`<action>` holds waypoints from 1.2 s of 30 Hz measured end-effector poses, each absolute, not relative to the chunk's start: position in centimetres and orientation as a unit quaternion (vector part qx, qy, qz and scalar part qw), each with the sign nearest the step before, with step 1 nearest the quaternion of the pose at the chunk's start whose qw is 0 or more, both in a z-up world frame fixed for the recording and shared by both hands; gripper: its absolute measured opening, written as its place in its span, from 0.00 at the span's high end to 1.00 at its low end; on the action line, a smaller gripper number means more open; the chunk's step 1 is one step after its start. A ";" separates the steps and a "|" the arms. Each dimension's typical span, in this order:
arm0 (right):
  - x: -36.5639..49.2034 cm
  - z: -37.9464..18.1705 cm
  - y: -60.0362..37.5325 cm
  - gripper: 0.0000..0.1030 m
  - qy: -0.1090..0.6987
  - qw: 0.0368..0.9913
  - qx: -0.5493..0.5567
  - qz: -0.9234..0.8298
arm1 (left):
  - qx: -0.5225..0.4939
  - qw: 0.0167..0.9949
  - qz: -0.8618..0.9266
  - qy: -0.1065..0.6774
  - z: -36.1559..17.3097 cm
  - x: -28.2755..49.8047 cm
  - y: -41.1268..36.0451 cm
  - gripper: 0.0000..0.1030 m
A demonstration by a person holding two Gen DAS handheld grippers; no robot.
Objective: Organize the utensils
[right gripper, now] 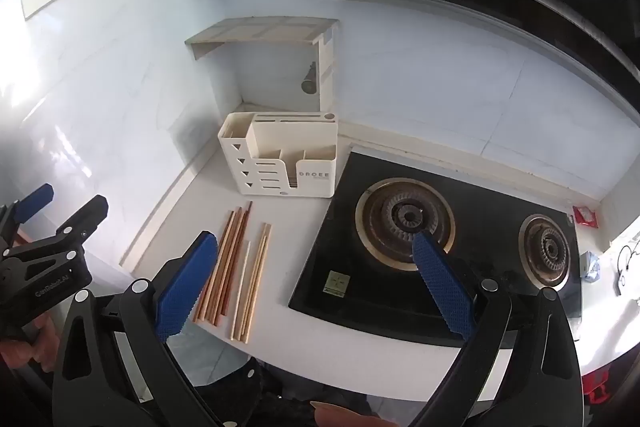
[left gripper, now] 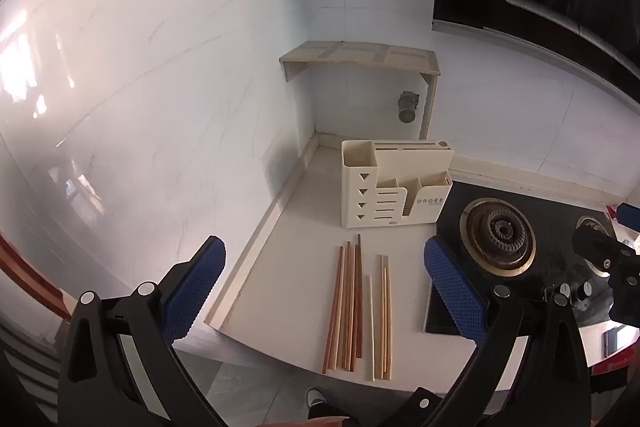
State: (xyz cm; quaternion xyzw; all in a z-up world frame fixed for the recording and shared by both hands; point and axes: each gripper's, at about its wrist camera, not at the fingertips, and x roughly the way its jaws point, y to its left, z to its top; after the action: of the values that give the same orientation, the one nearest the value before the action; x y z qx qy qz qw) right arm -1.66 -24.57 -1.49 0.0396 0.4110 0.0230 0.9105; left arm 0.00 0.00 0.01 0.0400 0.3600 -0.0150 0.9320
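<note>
Your left gripper [left gripper: 324, 279] hangs over the worktop [left gripper: 288, 227] with its blue fingers [left gripper: 196, 291] spread wide and nothing between them. In the left wrist view the chopsticks [left gripper: 356, 311] lie at lower centre, framed by the two fingers but well below them. They rest flat in two loose bundles: a darker reddish group on the left and a paler group just beside it on the right, all running roughly from the near edge toward the holder [left gripper: 394, 183].

The holder stands upright beyond the far tips of the chopsticks, at centre right of that view, near the wall corner. Its compartments look empty. The stove [left gripper: 500, 239] sits touching or just beside its right side.

Your right gripper [right gripper: 316, 275] also has its fingers [right gripper: 440, 287] spread wide, holding nothing. In the right wrist view the chopsticks [right gripper: 236, 267] lie at lower centre left, just right of the left finger, with the holder [right gripper: 280, 159] above them and the stove [right gripper: 436, 235] filling the right.
</note>
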 end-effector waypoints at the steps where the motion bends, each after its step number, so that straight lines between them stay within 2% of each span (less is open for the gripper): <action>1: -1.7 -1.5 -24.5 0.04 0.407 0.912 0.035 0.020 | 0.043 0.932 -0.014 0.360 0.0 0.0 0.0 0.05; 36: -1.7 -2.0 -23.8 0.04 0.410 0.911 0.029 0.021 | 0.036 0.932 -0.010 0.361 -0.2 0.0 0.4 0.05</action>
State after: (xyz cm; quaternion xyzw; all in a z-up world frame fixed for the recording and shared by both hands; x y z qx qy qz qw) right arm -1.69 -23.76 -2.00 0.0291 0.4100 0.0214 0.9114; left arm 0.05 0.35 -0.22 0.0358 0.3610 -0.0095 0.9318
